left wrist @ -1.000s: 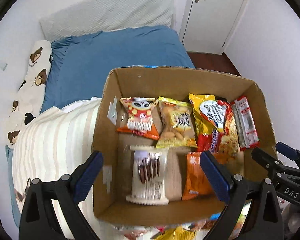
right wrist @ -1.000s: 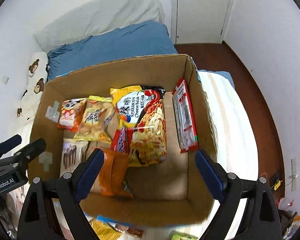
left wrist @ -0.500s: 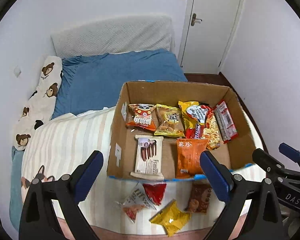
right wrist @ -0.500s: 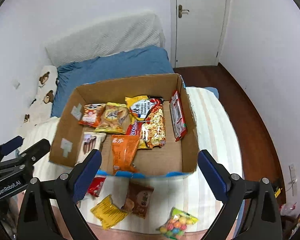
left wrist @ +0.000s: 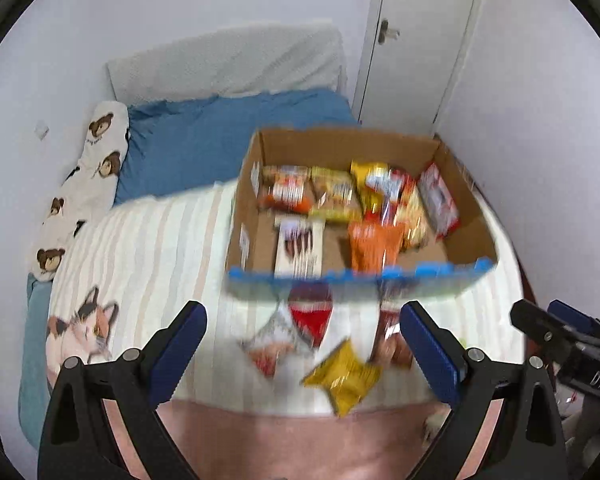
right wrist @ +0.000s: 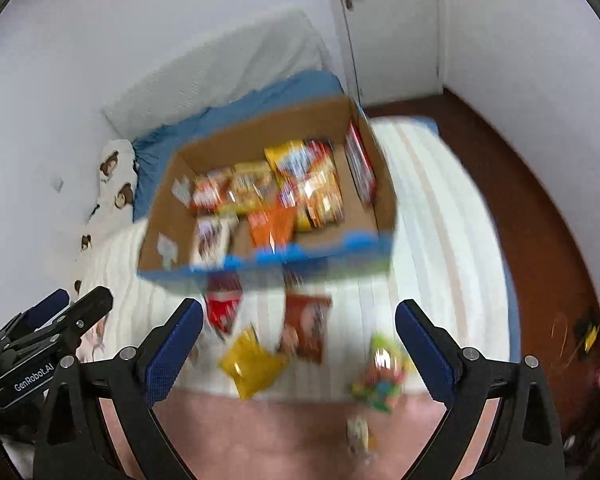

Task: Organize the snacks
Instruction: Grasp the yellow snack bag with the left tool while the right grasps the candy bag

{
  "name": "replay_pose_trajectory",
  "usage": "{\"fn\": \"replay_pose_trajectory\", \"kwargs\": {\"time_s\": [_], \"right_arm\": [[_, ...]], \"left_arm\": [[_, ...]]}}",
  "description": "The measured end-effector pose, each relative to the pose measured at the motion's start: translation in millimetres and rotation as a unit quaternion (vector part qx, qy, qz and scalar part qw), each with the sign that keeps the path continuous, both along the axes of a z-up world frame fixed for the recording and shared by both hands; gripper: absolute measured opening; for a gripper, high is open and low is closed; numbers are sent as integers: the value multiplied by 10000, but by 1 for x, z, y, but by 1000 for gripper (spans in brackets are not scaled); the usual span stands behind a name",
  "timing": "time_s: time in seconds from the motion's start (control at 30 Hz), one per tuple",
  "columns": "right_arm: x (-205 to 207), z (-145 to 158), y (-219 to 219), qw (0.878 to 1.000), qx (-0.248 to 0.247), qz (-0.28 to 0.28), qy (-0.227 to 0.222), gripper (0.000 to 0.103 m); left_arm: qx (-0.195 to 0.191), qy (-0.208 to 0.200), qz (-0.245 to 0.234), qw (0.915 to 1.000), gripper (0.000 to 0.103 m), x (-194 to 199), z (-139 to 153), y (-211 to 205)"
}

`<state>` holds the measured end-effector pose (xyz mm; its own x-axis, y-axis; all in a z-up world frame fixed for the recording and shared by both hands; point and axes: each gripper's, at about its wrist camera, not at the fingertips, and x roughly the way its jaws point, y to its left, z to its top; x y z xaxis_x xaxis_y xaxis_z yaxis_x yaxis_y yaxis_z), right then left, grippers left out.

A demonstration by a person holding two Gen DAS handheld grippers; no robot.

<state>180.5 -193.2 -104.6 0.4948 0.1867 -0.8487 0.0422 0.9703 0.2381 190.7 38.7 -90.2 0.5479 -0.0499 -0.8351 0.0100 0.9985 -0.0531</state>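
Both views have pulled back from the cardboard box (left wrist: 360, 216), each hand-held gripper (left wrist: 300, 344) (right wrist: 296, 340) open and empty; motion blur risks misjudging loose packets (right wrist: 252, 364) at lower centre.

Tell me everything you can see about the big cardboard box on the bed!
The open brown cardboard box sits flat on the striped cream bedspread, its far end reaching the blue sheet. It has no lid, plain brown inner walls with small pale stickers on the left one, and a blue-printed near edge. Snack packets lie inside it, and more lie loose on the bedspread just before it. No hand-held gripper touches it. The pictures are blurred, so the print is unreadable.
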Motion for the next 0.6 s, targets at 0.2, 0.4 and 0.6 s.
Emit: {"fn": "replay_pose_trajectory", "kwargs": {"time_s": [0.2,0.4,0.6], "right_arm": [[-20,-83,-59,9889,582,-914,1015,99],[-15,-150,-84,9724,907,-1417,1618,99],[-2,-189,-81,9663,861,-1505,1902,91]], "left_arm": [[-114,1069,74,9942,99,-9,-77,-7],[-1275,2375,308,9625,98,5,-151,-26],[-1951,2880,1015,9321,97,37,-194,-34]]}}
